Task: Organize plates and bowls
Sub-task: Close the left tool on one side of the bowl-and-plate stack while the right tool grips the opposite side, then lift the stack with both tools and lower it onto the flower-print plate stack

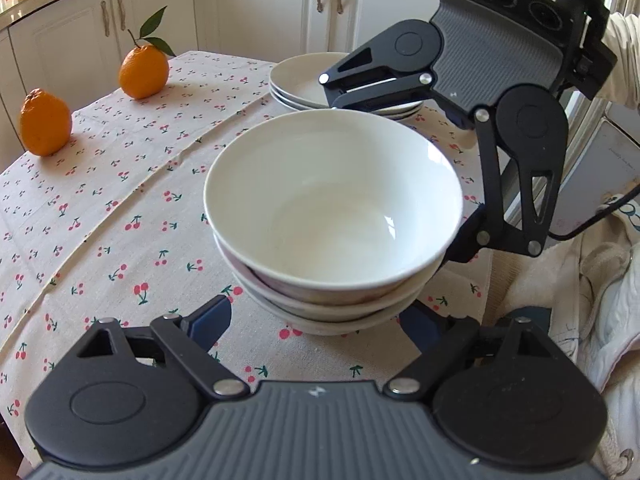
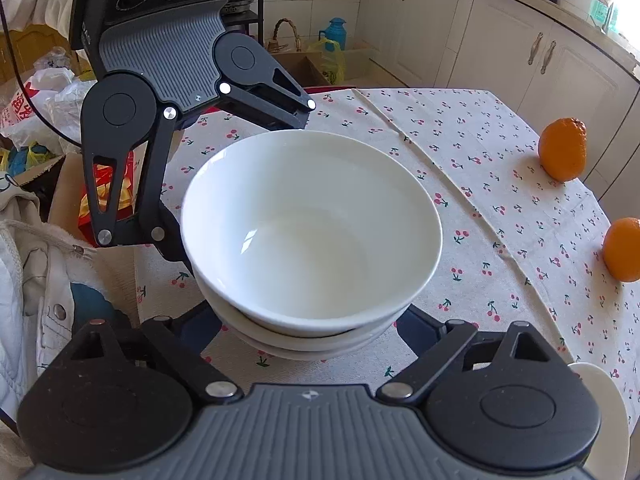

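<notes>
A: Start with the biggest thing. What is under it all?

B: A round table under a cream cloth printed with red cherries [image 1: 120, 208]. Near its middle stands a stack of three white glazed ceramic bowls [image 1: 332, 216], nested, the top one sitting slightly askew. Behind it lies a pile of shallow white plates [image 1: 296, 80], and two oranges [image 1: 144, 70] stand well apart towards the far edge.

A: And the grippers?

B: Both are spread wide. The left gripper [image 1: 316, 320] has its blue fingers either side of the stack's base. The right gripper [image 1: 396, 176] comes in from the other side, its jaws straddling the upper bowls. Neither looks clamped; whether any pad touches the porcelain I cannot tell.

A: How would the stack handle?

B: Stiff, fairly heavy together, I'd judge, and breakable. The glaze looks slick, and the nested bowls could slide on one another. I would grip low, under the flare of the bottom bowl, from opposite sides, and keep it level.
</notes>
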A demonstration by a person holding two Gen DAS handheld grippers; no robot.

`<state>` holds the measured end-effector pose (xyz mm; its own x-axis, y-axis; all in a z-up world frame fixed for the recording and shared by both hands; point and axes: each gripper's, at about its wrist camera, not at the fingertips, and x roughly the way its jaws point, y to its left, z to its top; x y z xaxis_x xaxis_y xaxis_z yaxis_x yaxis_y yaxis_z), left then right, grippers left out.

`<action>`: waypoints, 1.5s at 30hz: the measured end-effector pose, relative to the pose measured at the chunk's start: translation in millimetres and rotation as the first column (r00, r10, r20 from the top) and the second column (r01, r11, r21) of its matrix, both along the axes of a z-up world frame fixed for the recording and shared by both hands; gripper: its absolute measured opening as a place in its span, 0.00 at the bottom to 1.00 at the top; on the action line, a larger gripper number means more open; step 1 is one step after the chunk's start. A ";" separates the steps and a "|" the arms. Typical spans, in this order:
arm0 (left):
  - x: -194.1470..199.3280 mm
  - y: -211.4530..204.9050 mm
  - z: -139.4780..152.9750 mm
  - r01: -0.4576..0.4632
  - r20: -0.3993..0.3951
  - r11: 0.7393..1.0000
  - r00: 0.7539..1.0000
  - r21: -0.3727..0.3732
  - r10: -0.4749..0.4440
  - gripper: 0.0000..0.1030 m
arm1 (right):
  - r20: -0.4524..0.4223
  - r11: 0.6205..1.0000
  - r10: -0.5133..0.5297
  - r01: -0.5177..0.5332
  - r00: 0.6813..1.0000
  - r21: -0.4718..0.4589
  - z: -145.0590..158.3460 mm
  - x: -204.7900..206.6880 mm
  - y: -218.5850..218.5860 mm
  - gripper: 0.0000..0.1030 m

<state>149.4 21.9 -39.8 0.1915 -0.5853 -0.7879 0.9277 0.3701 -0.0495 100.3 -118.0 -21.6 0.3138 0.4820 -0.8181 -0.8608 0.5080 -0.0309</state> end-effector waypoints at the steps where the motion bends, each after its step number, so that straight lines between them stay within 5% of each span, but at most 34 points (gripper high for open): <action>1: 1.2 -1.0 0.0 0.011 -0.002 1.000 1.000 0.001 -0.011 0.87 | -0.002 1.000 0.001 -0.001 1.000 0.000 -0.1 0.2 0.0 0.91; 14: 9.6 -8.4 -2.0 0.119 -0.021 0.993 0.993 -0.005 -0.119 0.85 | -0.030 1.000 0.010 -0.010 1.000 -0.004 -1.5 6.9 0.0 0.90; 27: 8.8 -7.8 0.1 0.128 -0.008 0.992 0.992 -0.012 -0.128 0.84 | -0.066 1.000 -0.019 0.019 0.998 0.010 -2.2 12.4 -2.4 0.89; 45: 6.6 -59.3 36.8 0.157 0.071 0.987 0.985 -0.033 -0.154 0.84 | 0.026 0.998 -0.058 0.057 0.998 0.006 37.2 1.5 -55.1 0.89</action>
